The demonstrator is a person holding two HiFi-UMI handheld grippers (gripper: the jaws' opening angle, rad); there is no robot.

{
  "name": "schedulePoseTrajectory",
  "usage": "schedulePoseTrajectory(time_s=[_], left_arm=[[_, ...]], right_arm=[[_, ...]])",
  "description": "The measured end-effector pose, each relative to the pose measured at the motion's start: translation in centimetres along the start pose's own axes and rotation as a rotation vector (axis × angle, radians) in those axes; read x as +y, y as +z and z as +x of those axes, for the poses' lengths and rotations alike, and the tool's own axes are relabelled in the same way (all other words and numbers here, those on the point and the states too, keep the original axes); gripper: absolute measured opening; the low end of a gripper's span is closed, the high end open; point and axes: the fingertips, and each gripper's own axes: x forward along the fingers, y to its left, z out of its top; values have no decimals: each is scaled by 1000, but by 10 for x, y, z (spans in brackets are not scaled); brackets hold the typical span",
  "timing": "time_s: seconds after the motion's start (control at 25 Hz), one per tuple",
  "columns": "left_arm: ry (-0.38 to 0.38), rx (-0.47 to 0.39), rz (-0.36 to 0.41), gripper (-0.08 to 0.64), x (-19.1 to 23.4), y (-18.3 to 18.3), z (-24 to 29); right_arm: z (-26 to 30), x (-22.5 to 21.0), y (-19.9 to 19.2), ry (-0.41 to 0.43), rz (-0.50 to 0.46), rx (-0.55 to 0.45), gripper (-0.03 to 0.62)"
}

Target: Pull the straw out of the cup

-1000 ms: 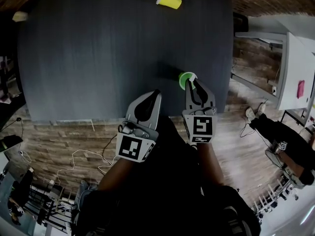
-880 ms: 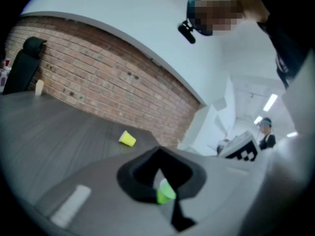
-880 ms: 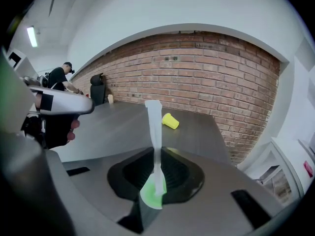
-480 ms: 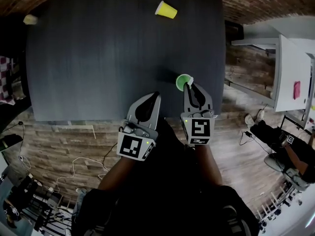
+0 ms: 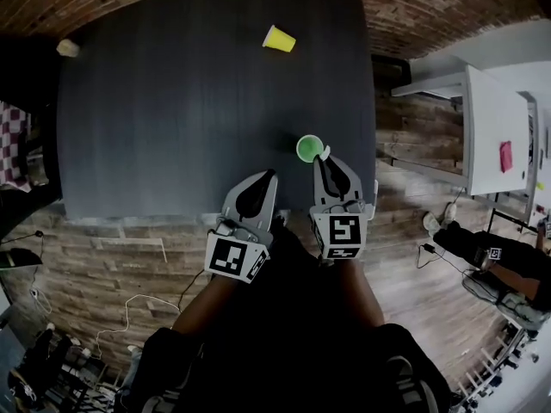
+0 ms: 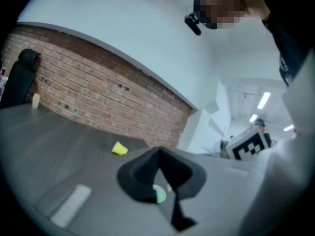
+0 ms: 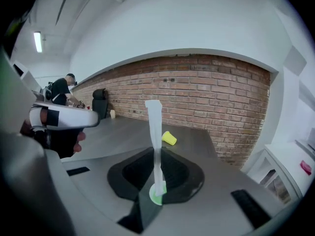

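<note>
A small green cup (image 5: 309,148) stands near the front right of the dark table (image 5: 172,101). My right gripper (image 5: 325,157) is at the cup's near right rim, shut on a white paper-wrapped straw (image 7: 155,141). The straw rises upright between the jaws, and its lower end sits over the green cup (image 7: 156,195). Only the straw's tip (image 5: 325,152) shows in the head view. My left gripper (image 5: 269,177) hovers left of the cup over the table's front edge, shut with nothing in it. Behind its closed jaws the green cup (image 6: 160,195) peeks out.
A yellow cup (image 5: 278,39) lies on its side at the far right of the table, also seen as the yellow cup (image 7: 169,138). A small cream object (image 5: 67,48) sits at the far left corner. A white table (image 5: 491,127) stands to the right, and a brick wall lies beyond.
The right gripper has drawn back slightly from over the cup, so the whole rim now shows. The head view has shifted, and the left gripper keeps its place.
</note>
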Motion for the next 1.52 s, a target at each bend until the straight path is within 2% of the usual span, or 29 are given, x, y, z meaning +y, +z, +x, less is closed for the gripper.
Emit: schedulePoseTrajectory(time_s=[0.44,0.68,1.12,1.52], left_arm=[[-11,-46,59,3,-22,25,-15],[-3,-74,66,3,-36,32,-28],[-22,-87,104,3,-60,28,-53],[-36,-88,107,3,-72,24,-60]], right_arm=[[-42,3,23,14,4,-88,41],[-73,-1,33,8,34,-146,41],[-116,21,39,51,30,-230,41],[-131,23,34,53,42,-247,41]])
